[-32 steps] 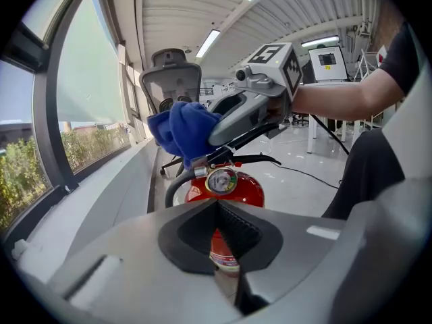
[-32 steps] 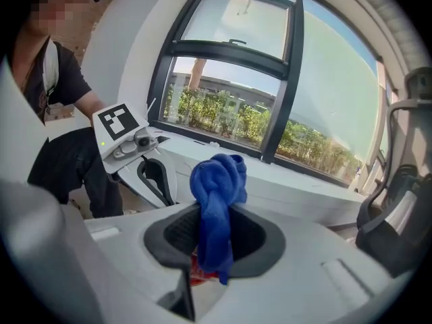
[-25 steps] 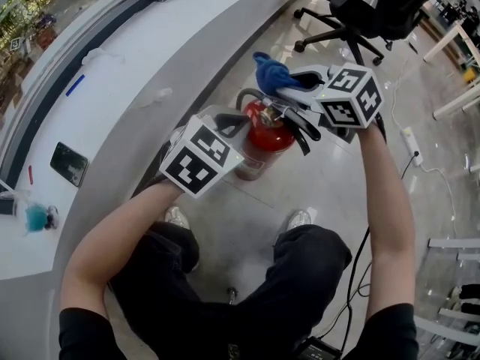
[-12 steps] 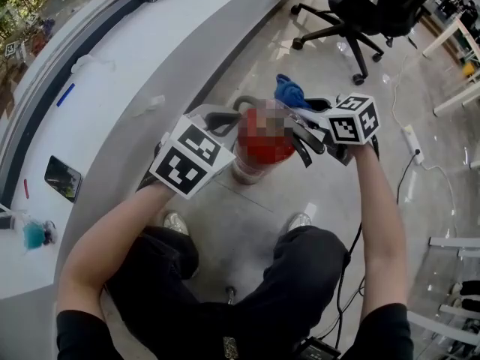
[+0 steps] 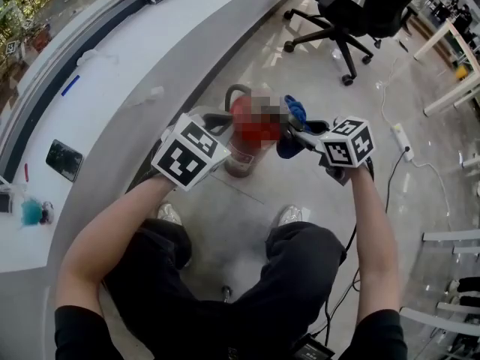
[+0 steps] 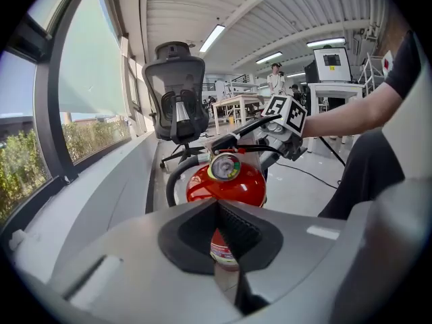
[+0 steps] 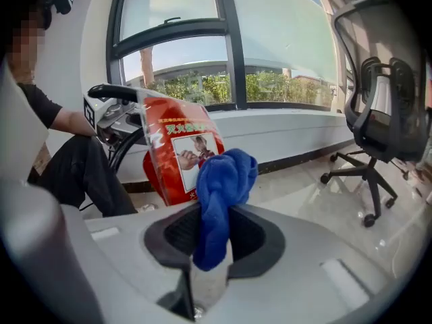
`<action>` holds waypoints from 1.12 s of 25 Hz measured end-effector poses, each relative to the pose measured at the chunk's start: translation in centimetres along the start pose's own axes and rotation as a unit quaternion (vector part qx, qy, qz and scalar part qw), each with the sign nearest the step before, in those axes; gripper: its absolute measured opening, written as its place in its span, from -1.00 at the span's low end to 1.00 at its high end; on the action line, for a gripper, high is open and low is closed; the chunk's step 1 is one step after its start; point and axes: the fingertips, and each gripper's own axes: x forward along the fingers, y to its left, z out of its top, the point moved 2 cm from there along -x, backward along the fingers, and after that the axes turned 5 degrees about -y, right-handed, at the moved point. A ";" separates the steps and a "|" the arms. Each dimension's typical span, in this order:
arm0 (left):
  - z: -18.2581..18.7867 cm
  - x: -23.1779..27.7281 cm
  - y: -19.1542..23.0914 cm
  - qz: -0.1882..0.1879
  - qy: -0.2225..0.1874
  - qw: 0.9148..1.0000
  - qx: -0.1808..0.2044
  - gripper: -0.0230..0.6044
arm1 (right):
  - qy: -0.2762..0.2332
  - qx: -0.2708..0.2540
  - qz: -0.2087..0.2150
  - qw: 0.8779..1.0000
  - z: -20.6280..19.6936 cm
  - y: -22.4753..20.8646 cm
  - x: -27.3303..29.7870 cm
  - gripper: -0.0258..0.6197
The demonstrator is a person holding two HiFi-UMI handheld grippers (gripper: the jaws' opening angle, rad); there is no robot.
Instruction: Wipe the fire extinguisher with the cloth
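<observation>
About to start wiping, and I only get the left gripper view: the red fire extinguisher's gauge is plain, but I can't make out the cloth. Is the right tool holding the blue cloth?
Observer: Yes. In the right gripper view the right tool is clamped on the crumpled blue cloth, which bunches up above the pads.
Operator: Where is it relative to the cylinder?
Observer: In the head view it sits beside the upper body of the red metal fire extinguisher, on its right in that view. I can't tell whether they touch.
Operator: What faces the cloth?
Observer: The white pictured instruction label.
</observation>
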 end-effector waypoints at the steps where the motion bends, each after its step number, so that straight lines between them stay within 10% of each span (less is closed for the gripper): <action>1: 0.1 -0.1 -0.2 0.001 0.000 1.000 0.002 -0.91 | 0.004 -0.004 0.001 1.000 -0.3 0.5 -0.4 -0.65; 28: 0.6 -2.9 -5.9 -0.018 0.000 0.999 0.030 -0.91 | 0.035 -0.106 0.035 0.993 -3.6 12.6 -6.0 -0.65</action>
